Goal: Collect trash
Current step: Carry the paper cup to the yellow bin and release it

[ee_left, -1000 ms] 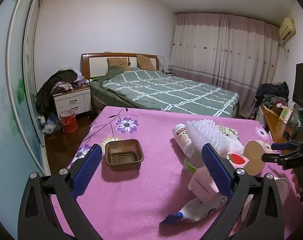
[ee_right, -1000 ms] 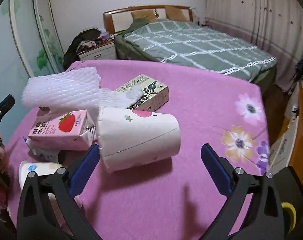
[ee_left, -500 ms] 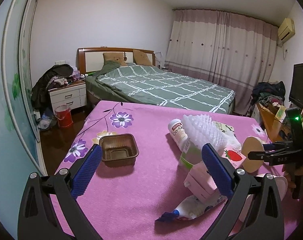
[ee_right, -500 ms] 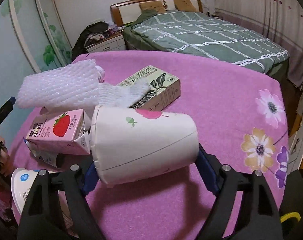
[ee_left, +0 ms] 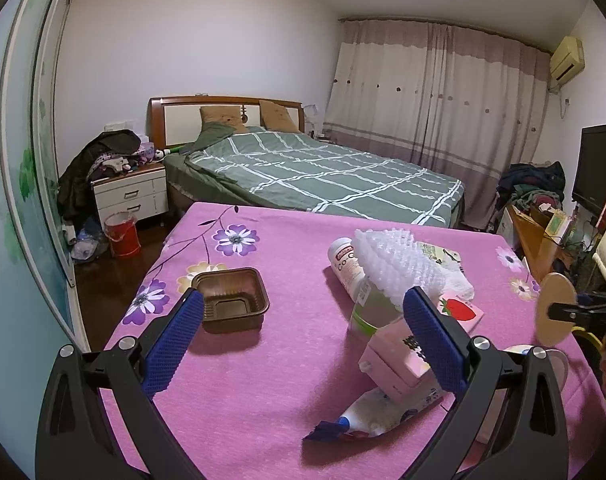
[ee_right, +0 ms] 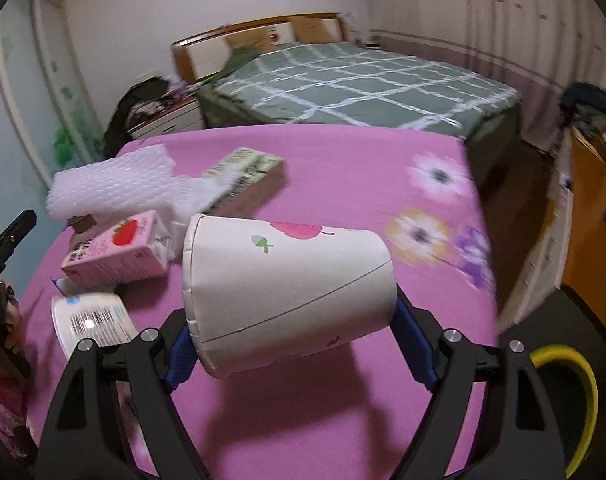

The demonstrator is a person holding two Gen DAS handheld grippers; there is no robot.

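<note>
Closest to me, the right gripper has its blue-padded fingers pinched on a white paper cup printed with a pink fruit and a green leaf. The cup lies sideways between the pads, its rim toward the left and its base toward the right, and it looks raised clear of the pink flowered tablecloth, judging by the shadow beneath it. From the other camera only its tan round bottom shows, off at the right edge.

The squeeze wants to be gentle, I'd say: a paper cup like that will buckle if clamped hard, yet a loose hold lets it roll out between the pads. Keeping it level while carrying it off seems the safest way. I can't see any bin in either view, unless the yellow rim at the lower right belongs to one; that I cannot tell.

The left gripper hangs over the cloth with its fingers spread wide and nothing between them.

A little farther on lies the rest of the litter: a white printed pouch with a blue cap, a pink strawberry milk carton, a white round tub with a barcode, a white foam net sleeve draped over a green-and-white box, and a brown plastic tray standing apart to the left. Beyond the table is a green checked bed.
</note>
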